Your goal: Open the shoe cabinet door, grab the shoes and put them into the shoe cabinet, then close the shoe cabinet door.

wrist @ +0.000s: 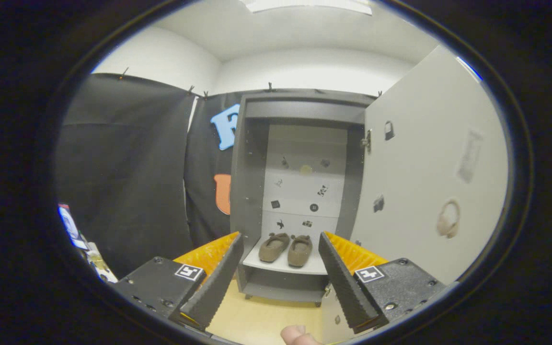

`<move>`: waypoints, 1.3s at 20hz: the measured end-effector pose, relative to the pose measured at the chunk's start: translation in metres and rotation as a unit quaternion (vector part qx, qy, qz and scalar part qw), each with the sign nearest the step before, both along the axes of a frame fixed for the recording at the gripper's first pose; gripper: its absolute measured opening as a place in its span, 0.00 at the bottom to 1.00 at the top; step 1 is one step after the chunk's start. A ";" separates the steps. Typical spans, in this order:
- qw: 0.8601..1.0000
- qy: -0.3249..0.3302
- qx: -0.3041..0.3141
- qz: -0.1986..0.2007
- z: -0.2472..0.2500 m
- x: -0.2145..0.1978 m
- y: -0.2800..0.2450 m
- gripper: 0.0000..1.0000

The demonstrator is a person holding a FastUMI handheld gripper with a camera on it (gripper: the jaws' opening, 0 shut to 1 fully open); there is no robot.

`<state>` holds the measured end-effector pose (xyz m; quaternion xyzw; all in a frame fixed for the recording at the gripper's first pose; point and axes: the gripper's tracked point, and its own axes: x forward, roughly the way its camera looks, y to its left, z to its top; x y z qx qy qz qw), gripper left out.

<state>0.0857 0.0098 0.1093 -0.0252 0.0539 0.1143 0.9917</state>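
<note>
A grey shoe cabinet (249,191) stands open beyond my fingers, its pale door (424,167) swung out to the right with a ring handle (448,219) on it. A pair of brown shoes (287,248) rests side by side on the white shelf (283,266) inside the cabinet. My gripper (281,268) is open, with nothing between its fingers. It hangs well short of the cabinet, and the shoes appear in the gap between the fingertips. The left finger (216,278) and right finger (343,282) have black ribbed pads.
Black cloth walls (127,182) close off the left side. A light wooden floor (261,321) lies below the cabinet. A fingertip of the person's hand (297,335) shows just under the gripper. Some small items (84,249) lie low at the left.
</note>
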 end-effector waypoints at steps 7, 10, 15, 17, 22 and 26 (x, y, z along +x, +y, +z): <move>1.000 -0.006 0.010 0.022 0.035 -0.133 -0.089 1.00; 1.000 0.001 -0.007 -0.008 0.028 -0.171 -0.147 1.00; 0.998 0.006 -0.044 -0.051 0.006 -0.206 -0.241 1.00; 0.997 0.006 -0.045 -0.064 0.002 -0.211 -0.276 1.00; 0.990 -0.022 -0.047 -0.129 -0.005 -0.196 -0.361 1.00; 0.986 -0.014 -0.035 -0.164 -0.015 -0.166 -0.405 1.00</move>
